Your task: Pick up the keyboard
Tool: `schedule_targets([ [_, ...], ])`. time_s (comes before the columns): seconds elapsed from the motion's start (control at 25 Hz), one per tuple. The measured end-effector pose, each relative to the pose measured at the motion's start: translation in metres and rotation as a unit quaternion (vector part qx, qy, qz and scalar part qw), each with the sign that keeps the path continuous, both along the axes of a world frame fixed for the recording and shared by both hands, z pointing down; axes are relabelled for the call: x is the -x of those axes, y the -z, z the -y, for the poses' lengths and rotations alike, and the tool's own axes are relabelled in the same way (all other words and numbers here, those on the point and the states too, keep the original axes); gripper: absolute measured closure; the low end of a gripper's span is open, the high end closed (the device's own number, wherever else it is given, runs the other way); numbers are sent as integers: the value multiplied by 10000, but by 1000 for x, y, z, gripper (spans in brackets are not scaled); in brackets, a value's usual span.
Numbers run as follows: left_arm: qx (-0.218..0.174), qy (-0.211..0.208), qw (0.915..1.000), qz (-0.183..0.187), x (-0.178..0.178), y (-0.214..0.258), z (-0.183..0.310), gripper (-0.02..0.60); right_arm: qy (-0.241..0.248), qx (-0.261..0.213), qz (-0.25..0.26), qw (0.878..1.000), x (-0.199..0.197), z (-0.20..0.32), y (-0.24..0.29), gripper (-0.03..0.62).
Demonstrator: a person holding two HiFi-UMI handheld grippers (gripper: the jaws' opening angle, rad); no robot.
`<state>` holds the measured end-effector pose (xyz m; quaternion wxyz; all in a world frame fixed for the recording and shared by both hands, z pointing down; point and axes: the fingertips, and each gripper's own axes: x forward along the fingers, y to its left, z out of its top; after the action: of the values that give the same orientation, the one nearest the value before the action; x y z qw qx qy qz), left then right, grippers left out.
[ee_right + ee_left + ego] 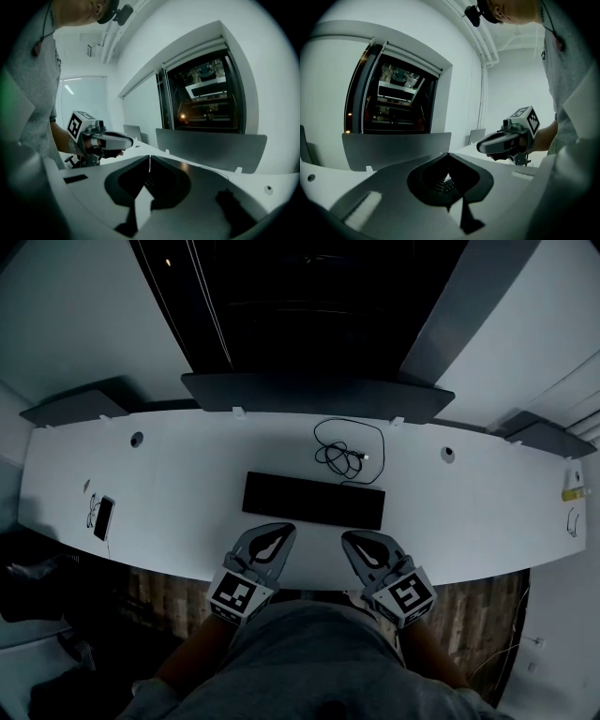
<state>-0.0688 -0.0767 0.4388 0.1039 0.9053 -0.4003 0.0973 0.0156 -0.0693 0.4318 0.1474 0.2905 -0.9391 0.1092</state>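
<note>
A black keyboard [313, 499] lies flat in the middle of the white desk [178, 512], its cable [349, 448] coiled behind it. My left gripper [282, 529] hovers just in front of the keyboard's near edge, left of centre, jaws shut with nothing between them. To its right my right gripper [349, 537] is also shut and empty, short of the keyboard's near right part. A sliver of the keys [446, 186] shows through the left gripper's frame in its own view, and the right gripper [479, 147] appears beside it. In the right gripper view the left gripper [131, 140] is at left.
A dark partition [309, 395] runs along the desk's far edge, with dark glass behind it. A phone [103, 517] with a cord lies at the desk's left end. A yellow-labelled item [572, 493] sits at the far right. Wooden floor [487, 615] shows below the desk.
</note>
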Motion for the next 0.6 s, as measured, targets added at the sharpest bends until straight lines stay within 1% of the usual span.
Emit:
schedule_targets([
  [0.12, 156, -107, 9998, 32, 17, -12, 11, 578, -174, 139, -87, 9997, 12, 10, -13, 577],
  [0.28, 237, -218, 9995, 63, 42, -26, 25, 578, -412, 304, -170, 9985, 27, 19, -27, 577],
  [0.36, 364, -233, 9990, 79, 57, -38, 31, 578, -552, 362, -212, 9976, 32, 22, -31, 577],
  [0.48, 585, -231, 9980, 88, 74, -55, 38, 578, -817, 490, -222, 9952, 31, 25, -40, 577],
  [0.6, 721, -211, 9970, 181, 86, -74, 46, 578, -1031, 639, -286, 9922, 24, 25, -52, 577],
])
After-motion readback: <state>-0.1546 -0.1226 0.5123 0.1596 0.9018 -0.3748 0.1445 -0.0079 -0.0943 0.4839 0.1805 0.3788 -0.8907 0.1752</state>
